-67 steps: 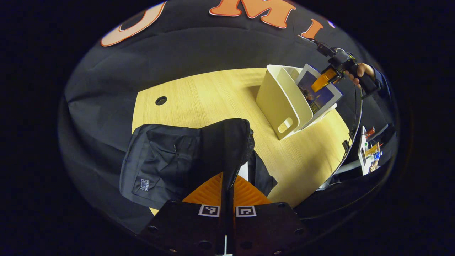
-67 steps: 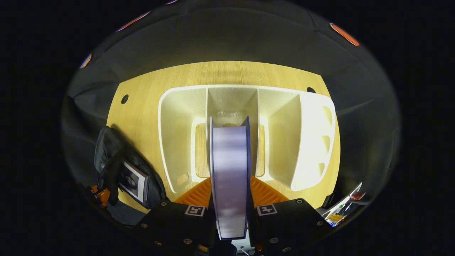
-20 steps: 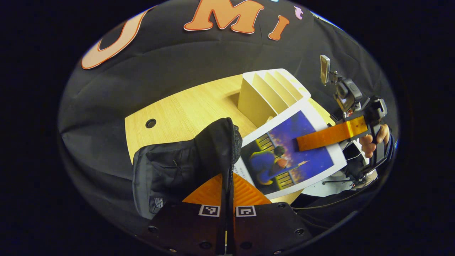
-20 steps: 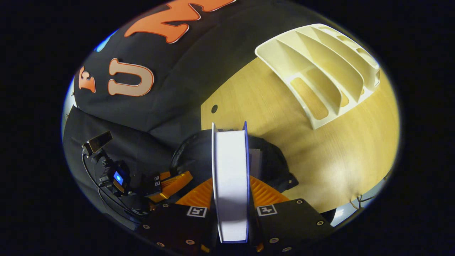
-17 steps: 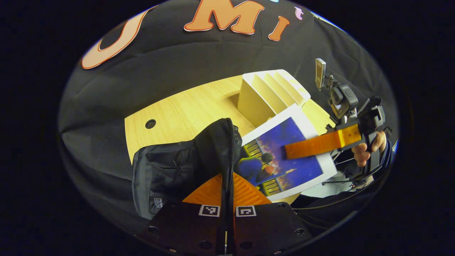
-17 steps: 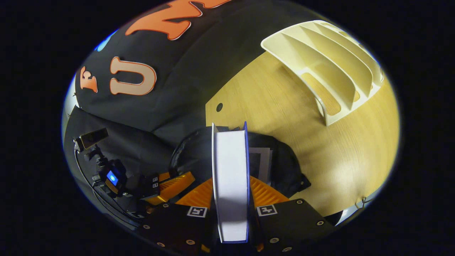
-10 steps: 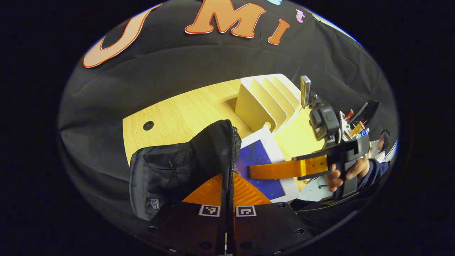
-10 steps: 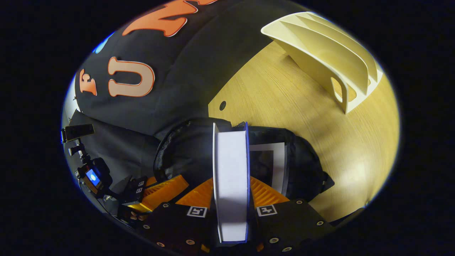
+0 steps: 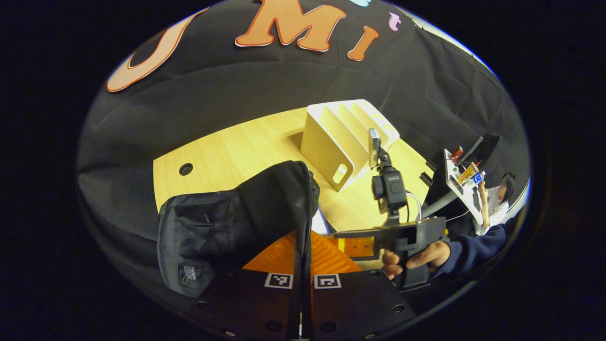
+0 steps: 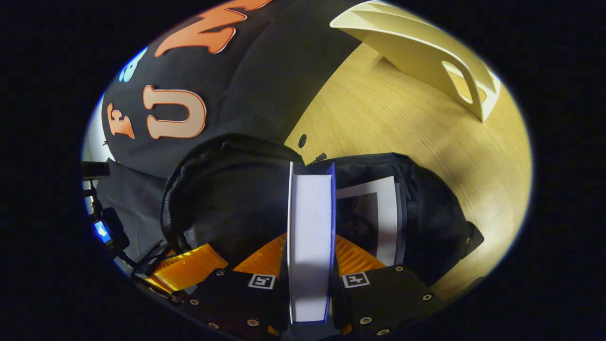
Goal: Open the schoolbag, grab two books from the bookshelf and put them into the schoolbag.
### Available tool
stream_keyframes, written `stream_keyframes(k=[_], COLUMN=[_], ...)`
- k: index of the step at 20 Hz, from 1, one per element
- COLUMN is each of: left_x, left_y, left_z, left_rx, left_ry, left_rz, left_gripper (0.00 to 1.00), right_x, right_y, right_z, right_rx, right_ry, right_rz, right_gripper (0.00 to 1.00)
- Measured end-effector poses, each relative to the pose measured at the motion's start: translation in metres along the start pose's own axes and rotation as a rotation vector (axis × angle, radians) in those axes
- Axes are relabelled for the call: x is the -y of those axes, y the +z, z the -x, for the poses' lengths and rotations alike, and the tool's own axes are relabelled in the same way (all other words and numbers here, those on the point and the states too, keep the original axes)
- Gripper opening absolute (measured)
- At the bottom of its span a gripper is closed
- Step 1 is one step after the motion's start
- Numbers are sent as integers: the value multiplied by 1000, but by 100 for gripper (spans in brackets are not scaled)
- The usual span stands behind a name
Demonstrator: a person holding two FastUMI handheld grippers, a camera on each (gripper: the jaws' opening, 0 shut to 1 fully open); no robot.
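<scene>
The black schoolbag (image 9: 222,227) lies on the wooden table (image 9: 246,147). My left gripper (image 9: 303,239) is shut on the zip edge of its flap and holds the flap up. My right gripper (image 10: 310,241) is shut on a book (image 10: 310,222) with a blue cover and white page edges. The book's far end sits inside the bag's open mouth (image 10: 227,199). Another book (image 10: 378,213) with a white border lies inside the bag. In the left gripper view, the right gripper (image 9: 360,244) and the hand (image 9: 416,255) holding it reach in behind the flap.
The cream bookshelf (image 9: 341,137) stands on the table beyond the bag, its slots bare. It also shows at the top right as the bookshelf (image 10: 426,42). A round cable hole (image 9: 185,169) marks the table's left part. A person (image 9: 497,199) sits at a desk far right.
The right gripper has carried the book down from beside the shelf into the bag's mouth. The book's cover is now hidden behind the flap. The left gripper still holds the flap up.
</scene>
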State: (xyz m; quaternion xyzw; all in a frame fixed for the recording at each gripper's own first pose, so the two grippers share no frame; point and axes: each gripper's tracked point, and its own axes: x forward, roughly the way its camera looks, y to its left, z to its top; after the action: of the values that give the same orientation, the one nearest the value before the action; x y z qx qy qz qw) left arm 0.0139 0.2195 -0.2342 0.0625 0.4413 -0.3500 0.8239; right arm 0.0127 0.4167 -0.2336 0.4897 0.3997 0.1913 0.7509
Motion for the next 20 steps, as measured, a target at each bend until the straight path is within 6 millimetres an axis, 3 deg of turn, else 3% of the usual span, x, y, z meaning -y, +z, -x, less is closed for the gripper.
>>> stream_keyframes(k=[6, 8, 9, 11, 13, 15, 20], left_x=[-3, -1, -2, -1, 3, 7, 16], left_y=[1, -1, -2, -6, -10, -13, -15], left_z=[-5, -7, -10, -16, -23, -28, -41], left_rx=[17, 13, 14, 8, 6, 8, 2], left_ry=[24, 53, 75, 101, 130, 163, 225], left_rz=[51, 52, 57, 82, 117, 151, 223], left_gripper=[2, 2, 2, 2, 5, 5, 10], right_x=[9, 20, 26, 33, 48, 56, 78], right_y=[2, 3, 4, 2, 9, 21, 71], right_z=[-17, -16, -12, 3, 18, 37, 93], right_rx=[-54, -77, -89, -129, -137, -130, -51], right_ry=[-48, -104, -132, -132, -160, -171, -238], right_rz=[16, 61, 87, 108, 143, 192, 376], right_gripper=[46, 54, 63, 71, 86, 95, 98])
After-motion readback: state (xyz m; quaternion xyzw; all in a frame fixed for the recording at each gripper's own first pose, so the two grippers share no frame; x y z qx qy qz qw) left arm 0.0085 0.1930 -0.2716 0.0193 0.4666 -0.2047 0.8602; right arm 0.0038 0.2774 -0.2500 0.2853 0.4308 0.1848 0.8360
